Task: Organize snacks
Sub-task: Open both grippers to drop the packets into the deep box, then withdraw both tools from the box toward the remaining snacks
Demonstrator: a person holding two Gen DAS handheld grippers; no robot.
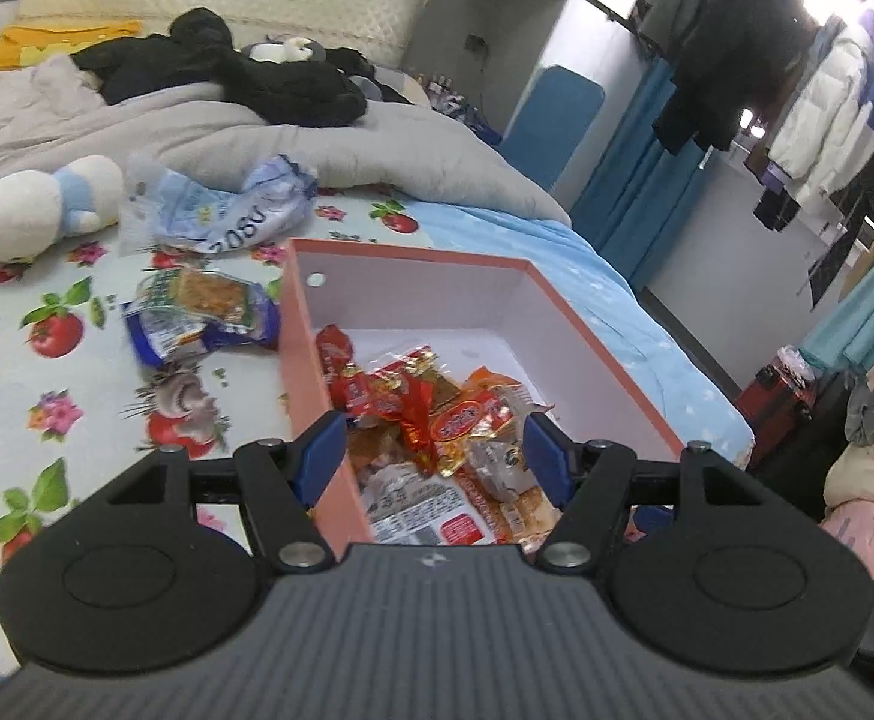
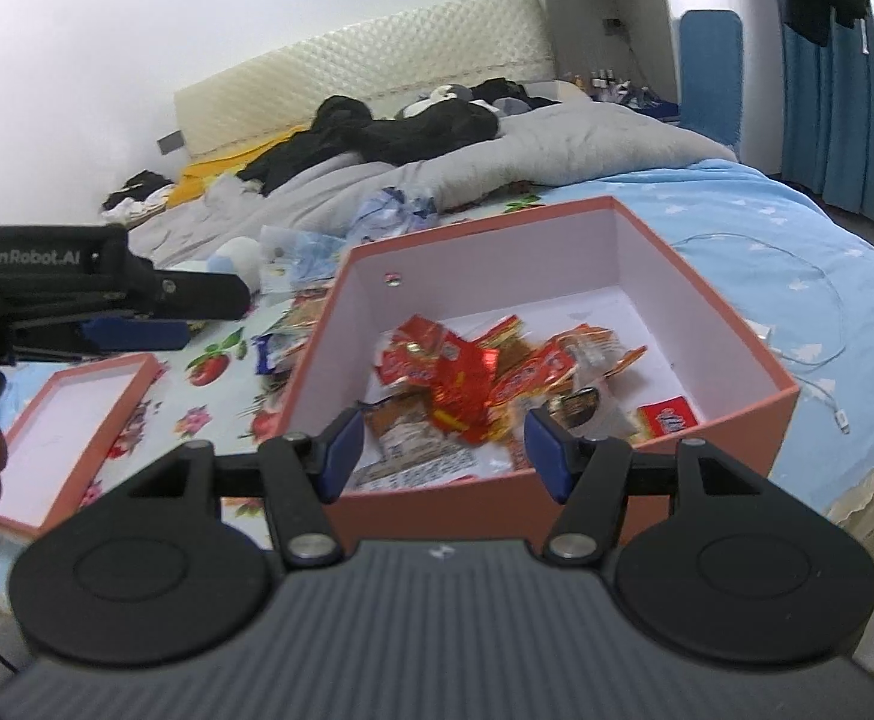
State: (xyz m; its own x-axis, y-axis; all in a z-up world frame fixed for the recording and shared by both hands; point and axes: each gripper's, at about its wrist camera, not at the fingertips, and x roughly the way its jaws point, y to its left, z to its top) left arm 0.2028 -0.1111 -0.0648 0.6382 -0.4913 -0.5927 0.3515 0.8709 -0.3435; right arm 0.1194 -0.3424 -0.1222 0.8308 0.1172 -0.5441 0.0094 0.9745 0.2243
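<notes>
A pink open box (image 1: 299,372) (image 2: 730,330) sits on the bed and holds several red and orange snack packets (image 1: 437,414) (image 2: 484,372). My left gripper (image 1: 434,456) is open and empty, held over the box's near left corner. My right gripper (image 2: 439,450) is open and empty, just above the box's near wall. The left gripper also shows from the side in the right wrist view (image 2: 137,330). A blue and green snack pack (image 1: 197,318) (image 2: 275,351) lies on the sheet left of the box. A crumpled clear blue bag (image 1: 227,210) (image 2: 389,210) lies behind it.
The pink box lid (image 2: 71,420) lies upturned at the left. A white and blue plush toy (image 1: 35,210) (image 2: 236,261) lies on the flowered sheet. A grey duvet (image 1: 257,132) with black clothes covers the far bed. A white cable (image 2: 820,324) lies right of the box.
</notes>
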